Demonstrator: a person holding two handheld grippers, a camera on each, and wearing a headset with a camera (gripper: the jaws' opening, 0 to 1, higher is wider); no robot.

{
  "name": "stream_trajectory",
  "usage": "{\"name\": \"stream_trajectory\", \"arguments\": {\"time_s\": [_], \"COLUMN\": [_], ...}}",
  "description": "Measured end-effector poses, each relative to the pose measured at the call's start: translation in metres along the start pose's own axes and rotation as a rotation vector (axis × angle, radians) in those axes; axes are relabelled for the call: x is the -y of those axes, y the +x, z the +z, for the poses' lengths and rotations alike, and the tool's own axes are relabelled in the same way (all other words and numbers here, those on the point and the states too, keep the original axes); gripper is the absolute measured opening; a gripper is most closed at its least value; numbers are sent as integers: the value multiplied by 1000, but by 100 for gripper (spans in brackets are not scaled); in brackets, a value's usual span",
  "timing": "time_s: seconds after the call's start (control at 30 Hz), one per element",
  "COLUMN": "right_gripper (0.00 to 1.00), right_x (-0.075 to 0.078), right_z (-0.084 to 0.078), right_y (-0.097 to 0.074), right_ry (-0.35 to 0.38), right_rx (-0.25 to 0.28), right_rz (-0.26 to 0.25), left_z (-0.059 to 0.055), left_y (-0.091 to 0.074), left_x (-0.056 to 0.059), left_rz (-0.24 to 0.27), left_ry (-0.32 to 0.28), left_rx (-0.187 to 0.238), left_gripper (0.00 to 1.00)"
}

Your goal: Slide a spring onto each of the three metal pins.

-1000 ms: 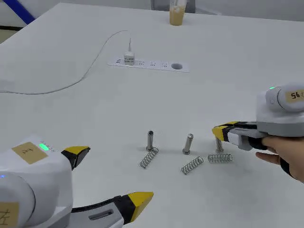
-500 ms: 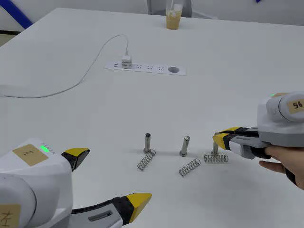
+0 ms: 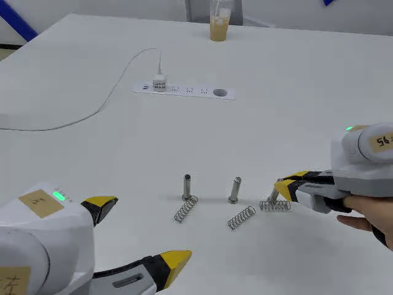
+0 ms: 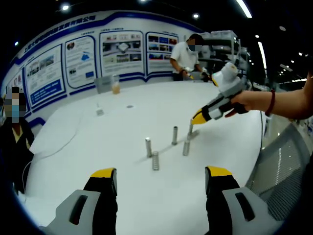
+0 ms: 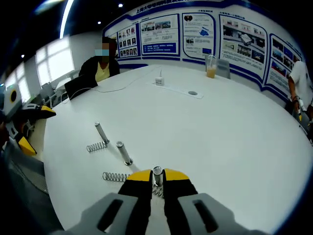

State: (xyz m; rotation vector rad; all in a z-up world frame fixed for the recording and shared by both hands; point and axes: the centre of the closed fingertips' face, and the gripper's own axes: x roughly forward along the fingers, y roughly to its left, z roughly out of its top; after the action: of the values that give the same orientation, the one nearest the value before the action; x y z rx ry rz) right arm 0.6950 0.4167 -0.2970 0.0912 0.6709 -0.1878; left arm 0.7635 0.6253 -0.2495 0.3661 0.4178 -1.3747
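Observation:
Three metal pins stand in a row on the white table: the left pin (image 3: 186,186), the middle pin (image 3: 235,189) and the right pin (image 3: 274,194). A spring lies by each: the left spring (image 3: 185,209), the middle spring (image 3: 241,217) and the right spring (image 3: 275,205). My right gripper (image 3: 283,188) has its yellow tips shut around the right pin (image 5: 157,171), which leans slightly. The left gripper (image 3: 136,233) hovers open and holds nothing at the near left, well short of the pins (image 4: 148,147).
A white power strip (image 3: 183,91) with a plugged cable (image 3: 110,98) lies further back. A cup of orange drink (image 3: 218,27) stands at the far edge. People stand or sit around the table in the gripper views.
The headset camera has tilted, so the whole scene sits a little lower and further left. My right gripper has dropped slightly at the right pin, which now leans. The left gripper stays put.

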Motion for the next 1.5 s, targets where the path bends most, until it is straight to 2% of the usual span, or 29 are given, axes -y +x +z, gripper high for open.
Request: {"name": "stream_trajectory", "arguments": {"time_s": [0.27, 0.4, 0.5, 0.63, 0.73, 0.93, 1.03, 1.23, 1.5], "right_gripper": [9, 17, 17, 23, 26, 33, 37, 46, 54], "right_x": [0, 1, 2, 1, 0, -3, -8, -16, -29], "right_z": [-1, -2, -1, 5, 9, 8, 8, 9, 14], "right_y": [0, 0, -3, -11, -16, -20, -25, -34, -47], "right_ry": [26, 29, 24, 52, 63, 99, 104, 104, 104], "right_rx": [-6, -9, -3, 28, 65, 106, 126, 175, 230], "right_rz": [0, -2, -10, -5, 5, 23, 42, 76, 114], "left_z": [2, 1, 0, 1, 2, -1, -6, -7, -17], "left_y": [-1, 0, 1, 6, 11, 25, 34, 51, 73], "left_x": [-1, -1, -1, -2, -3, -7, -9, -10, -7], "left_rz": [0, 1, -1, -6, -13, -29, -46, -75, -115], "left_ry": [19, 21, 27, 39, 56, 75, 85, 103, 107], "left_rx": [8, 1, -2, -5, -2, 6, -17, -20, -46], "left_gripper": [71, 71, 70, 69, 66, 60, 57, 51, 40]}}
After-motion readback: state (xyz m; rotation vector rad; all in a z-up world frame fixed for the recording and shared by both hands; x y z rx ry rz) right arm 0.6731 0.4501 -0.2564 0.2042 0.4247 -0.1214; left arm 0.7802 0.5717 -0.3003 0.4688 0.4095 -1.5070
